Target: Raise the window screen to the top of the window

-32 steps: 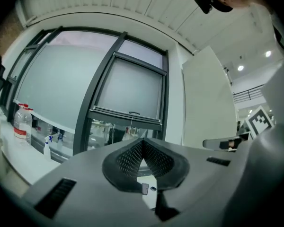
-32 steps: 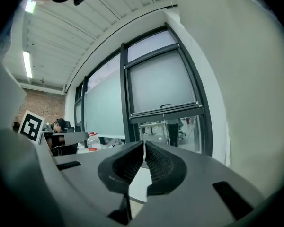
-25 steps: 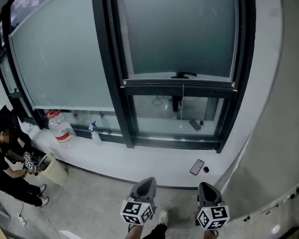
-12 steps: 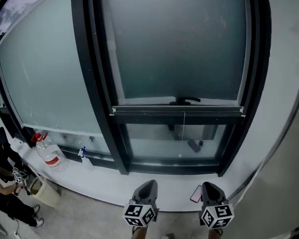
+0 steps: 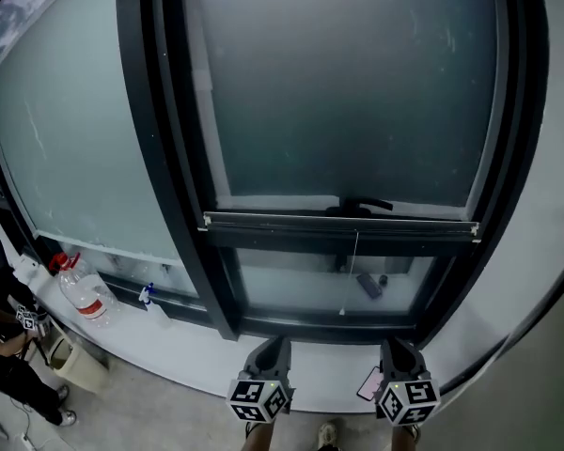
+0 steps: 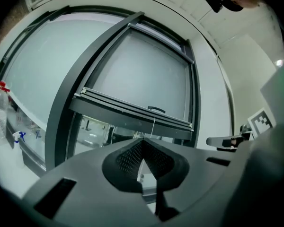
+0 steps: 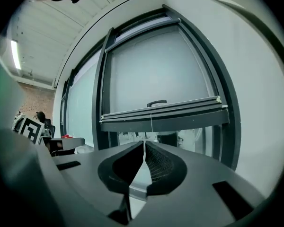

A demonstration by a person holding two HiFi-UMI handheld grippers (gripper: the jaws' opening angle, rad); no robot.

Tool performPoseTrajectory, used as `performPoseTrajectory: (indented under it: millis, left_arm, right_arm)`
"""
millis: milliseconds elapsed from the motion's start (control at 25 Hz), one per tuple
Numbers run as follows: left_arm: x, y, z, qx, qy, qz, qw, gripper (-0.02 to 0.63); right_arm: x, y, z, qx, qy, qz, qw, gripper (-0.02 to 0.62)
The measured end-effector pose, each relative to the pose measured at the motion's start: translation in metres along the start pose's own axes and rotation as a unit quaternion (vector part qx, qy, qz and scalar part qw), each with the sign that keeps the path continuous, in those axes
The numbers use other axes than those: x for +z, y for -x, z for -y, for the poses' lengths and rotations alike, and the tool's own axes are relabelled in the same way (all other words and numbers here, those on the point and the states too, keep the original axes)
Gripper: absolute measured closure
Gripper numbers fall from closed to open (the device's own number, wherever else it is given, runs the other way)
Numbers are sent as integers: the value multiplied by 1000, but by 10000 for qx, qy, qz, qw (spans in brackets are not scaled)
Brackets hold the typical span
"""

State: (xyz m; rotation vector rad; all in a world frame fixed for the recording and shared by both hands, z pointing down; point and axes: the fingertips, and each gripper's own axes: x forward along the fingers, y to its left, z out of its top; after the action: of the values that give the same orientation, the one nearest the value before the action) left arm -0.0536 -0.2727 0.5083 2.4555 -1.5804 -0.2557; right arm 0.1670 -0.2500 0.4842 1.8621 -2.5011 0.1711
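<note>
Left gripper (image 6: 142, 150): jaws clenched, nothing between. Right gripper (image 7: 144, 150): likewise clenched, empty. Both side by side, facing the window, short of it. Screen (image 5: 343, 111): bottom bar (image 5: 338, 225) low in frame (image 5: 160, 158), long axis horizontal, left to right; handle (image 5: 362, 204) on top, cord (image 5: 355, 256) hanging below. Sill (image 5: 207, 365): phone (image 5: 369, 381) near right gripper, bottle (image 5: 83, 294) far left.

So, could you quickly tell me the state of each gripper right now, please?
Left gripper: closed, holding nothing.
Right gripper: closed, holding nothing.
</note>
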Motion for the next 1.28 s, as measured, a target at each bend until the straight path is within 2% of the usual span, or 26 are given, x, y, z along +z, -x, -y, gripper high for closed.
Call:
performPoseTrajectory:
  millis: [360, 520, 680, 840, 880, 920, 960, 1000, 1080, 1160, 1280]
  left_arm:
    - [41, -115, -15, 110, -330, 419, 9985, 603]
    - [59, -157, -14, 73, -566, 587, 9966, 603]
    - [77, -186, -15, -91, -1149, 539, 9919, 603]
    - [88, -203, -20, -344, -1971, 276, 9794, 601]
    - [92, -206, -21, -420, -2282, 246, 9724, 599]
    - [96, -209, -23, -486, -2648, 178, 9629, 566]
    - [97, -212, -24, -543, -3064, 45, 9503, 527]
    - [95, -214, -26, -592, -3523, -137, 9339, 509]
    - [90, -219, -31, -676, -4442, -552, 8917, 502]
    - [85, -222, -37, -783, -5104, -958, 8510, 502]
    - [78, -228, -45, -983, -5600, -1552, 8079, 502]
  right_arm:
    - [42, -103, 54, 355, 168, 362, 9986, 594]
    - [53, -137, 68, 511, 306, 363, 9976, 594]
    - [63, -168, 67, 701, 789, 272, 9940, 594]
    - [76, -187, 64, 785, 1766, 97, 9811, 594]
    - [82, -191, 63, 779, 2043, 44, 9758, 592]
    - [88, -194, 63, 749, 2372, -21, 9686, 592]
    - [94, -196, 65, 683, 2792, -105, 9578, 575]
    - [99, -199, 67, 578, 3295, -205, 9422, 558]
    - [107, -203, 75, 361, 4308, -425, 9007, 557]
    - [107, -207, 81, 329, 5038, -689, 8605, 557]
    - [99, -213, 85, 561, 5765, -1194, 8064, 558]
